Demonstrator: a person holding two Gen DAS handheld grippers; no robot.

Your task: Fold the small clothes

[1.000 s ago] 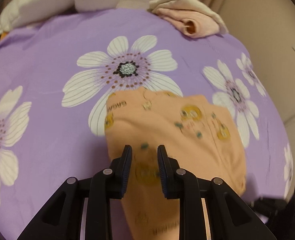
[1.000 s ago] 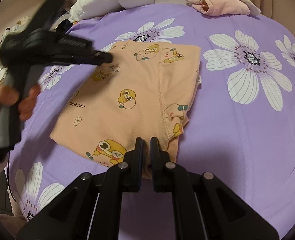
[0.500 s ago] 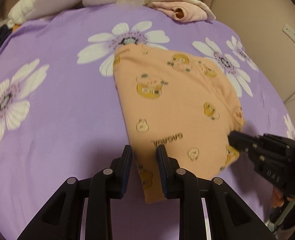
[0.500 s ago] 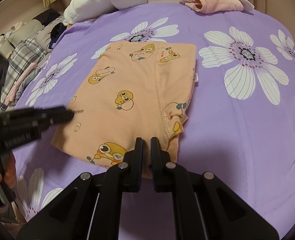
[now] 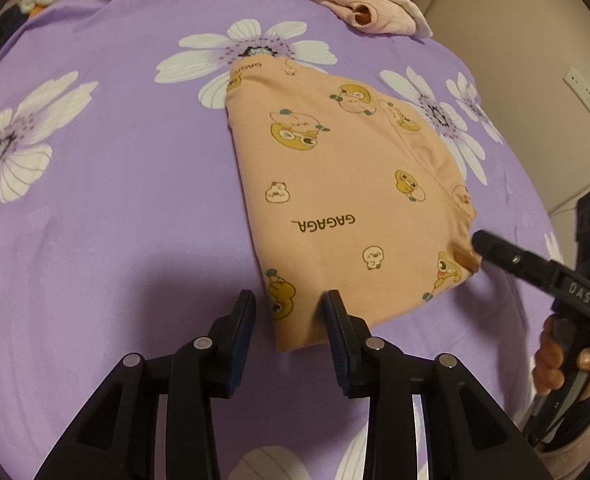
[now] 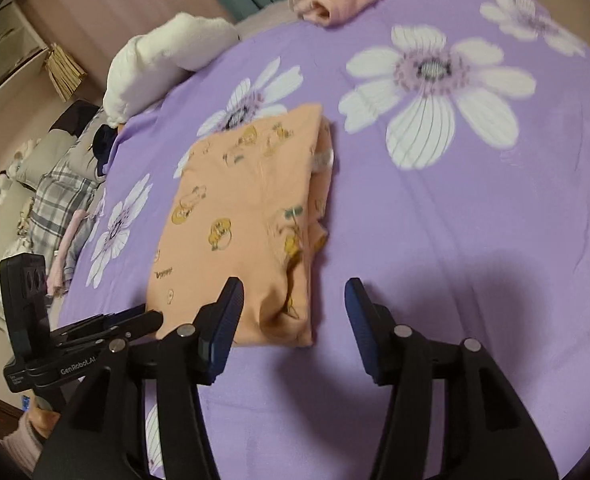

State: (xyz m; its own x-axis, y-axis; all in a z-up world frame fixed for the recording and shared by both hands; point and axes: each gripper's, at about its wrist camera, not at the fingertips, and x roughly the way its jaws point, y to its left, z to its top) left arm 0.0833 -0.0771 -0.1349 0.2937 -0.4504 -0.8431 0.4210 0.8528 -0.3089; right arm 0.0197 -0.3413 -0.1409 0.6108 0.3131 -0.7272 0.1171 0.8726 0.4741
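**Both tongs letting go of a folded garment**

Your orange garment [image 5: 347,200] lies flat on the purple flowered bedspread [image 5: 107,208], folded into a tidy oblong whose long axis runs from about 11 o'clock down to 5 o'clock in the left wrist view. It sits near the middle of the bed, presumably because that leaves bare spread on every side for laying each fold down.

Your left gripper [image 5: 289,320] has its jaws opening. The near corner of the garment lies between the two pads, yet neither pad presses on it, so nothing is clamped. That corner sits at 6 o'clock from the garment's centre, a sensible place to pin or lift a fold.

Your right gripper [image 6: 293,316] is also opening, its jaws standing well apart. The garment's near end, where the layers bunch, lies between and just ahead of the pads, untouched as far as the blurred view shows. From the left camera, its tip sits just beside the garment's 4 o'clock corner.

A folded pink-and-cream pile [image 5: 369,8] rests at 12 o'clock on the bed's far edge, likely finished pieces kept clear of your working patch.
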